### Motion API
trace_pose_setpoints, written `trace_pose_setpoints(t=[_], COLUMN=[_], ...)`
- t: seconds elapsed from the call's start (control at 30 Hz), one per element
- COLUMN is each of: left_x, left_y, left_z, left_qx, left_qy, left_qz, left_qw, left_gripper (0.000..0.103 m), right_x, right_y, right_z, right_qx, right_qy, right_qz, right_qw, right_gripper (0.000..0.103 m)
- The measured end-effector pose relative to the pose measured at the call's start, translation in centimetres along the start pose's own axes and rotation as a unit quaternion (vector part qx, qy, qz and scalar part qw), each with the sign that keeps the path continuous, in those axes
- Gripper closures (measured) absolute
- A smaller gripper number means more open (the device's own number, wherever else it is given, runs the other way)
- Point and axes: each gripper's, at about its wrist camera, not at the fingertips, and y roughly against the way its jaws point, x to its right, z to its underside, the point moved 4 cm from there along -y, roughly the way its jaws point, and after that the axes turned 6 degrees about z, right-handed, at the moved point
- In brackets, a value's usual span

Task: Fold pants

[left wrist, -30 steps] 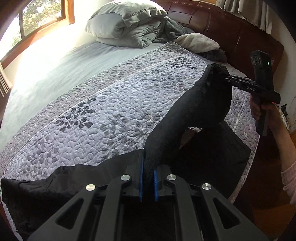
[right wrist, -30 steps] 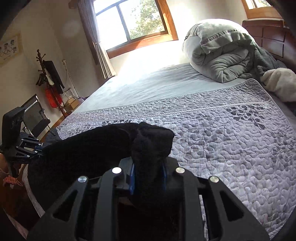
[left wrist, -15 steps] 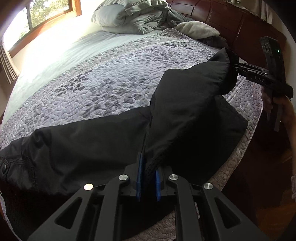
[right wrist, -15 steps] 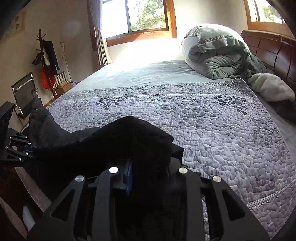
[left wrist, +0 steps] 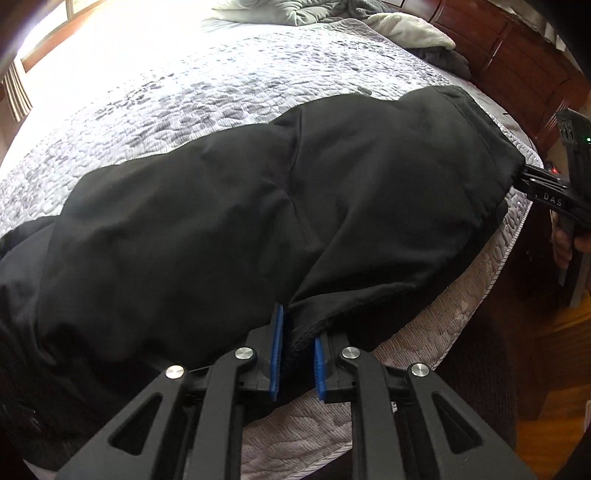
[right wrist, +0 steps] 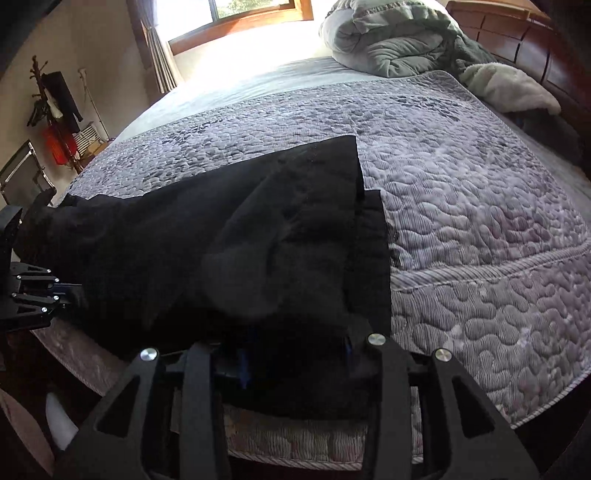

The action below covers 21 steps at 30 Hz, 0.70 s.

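The black pants (left wrist: 258, 206) are lying across the near edge of the grey quilted bedspread (left wrist: 229, 92), folded over on themselves, with one end stretching toward nine o'clock in the left wrist view and the doubled end reaching toward three o'clock. The left gripper (left wrist: 295, 350) is sitting at six o'clock of that view, its blue-padded fingers (left wrist: 276, 354) standing slightly apart with a folded hem of the pants running down between them; the cloth is touching the left pad, but whether the right pad is pressing it cannot be told. At three o'clock the right gripper (left wrist: 546, 192) is meeting the far corner of the fabric, a hand (left wrist: 565, 240) wrapping its handle.

The fabric is looking matte, thick and softly creased, with a seam running down the middle and a straight cuff edge at the doubled end.

The right wrist view is showing the two stacked layers with their edges slightly offset (right wrist: 258, 240), the upper one ending short of the lower. There the right gripper (right wrist: 291, 362) is buried in dark cloth at six o'clock, so its grip cannot be told. The left gripper (right wrist: 48, 291) is appearing at nine o'clock, its tips at the pants. Beyond, at twelve o'clock, a bundled grey comforter (right wrist: 391, 40) is resting by the wooden headboard (right wrist: 517, 33), and a coat rack (right wrist: 55, 107) is standing at ten o'clock.
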Motion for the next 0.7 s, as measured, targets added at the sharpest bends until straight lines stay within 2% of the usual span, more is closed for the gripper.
trace_pose_setpoints(t=[0.1,0.2,0.33,0.43,0.57,0.7], left_x=[0.5,0.3,-0.1,-0.1,0.4,0.3], left_y=[0.2,0.4,0.5,0.4,0.0,0.0], left_z=[0.3,0.4,0.5,0.4,-0.1,-0.2], left_qx=[0.013,0.016,0.013,0.012,0.012,0.010], left_qy=[-0.006,0.009,0.017,0.015,0.019,0.021], left_qz=[-0.014,-0.012,-0.011,-0.015,-0.015,-0.014], left_qw=[0.9998,0.9998,0.9997,0.9997,0.9996,0.9996], left_gripper=[0.085,0.081,0.080,0.079,0.079,0.079], right_x=[0.1,0.9,1.8,1.3,-0.2,-0.1], right_y=[0.4,1.3,2.5,3.6,4.0,2.9], right_z=[1.2,2.7,5.0,6.2,6.0,5.1], right_qx=[-0.018,-0.026,-0.042,-0.034,-0.023,-0.017], right_qy=[-0.011,-0.049,-0.124,-0.171,-0.200,-0.236], right_qz=[0.016,0.008,-0.027,-0.078,-0.126,-0.142], right_qw=[1.000,0.998,0.991,0.982,0.971,0.961], right_gripper=[0.043,0.038,0.037,0.037,0.037,0.036])
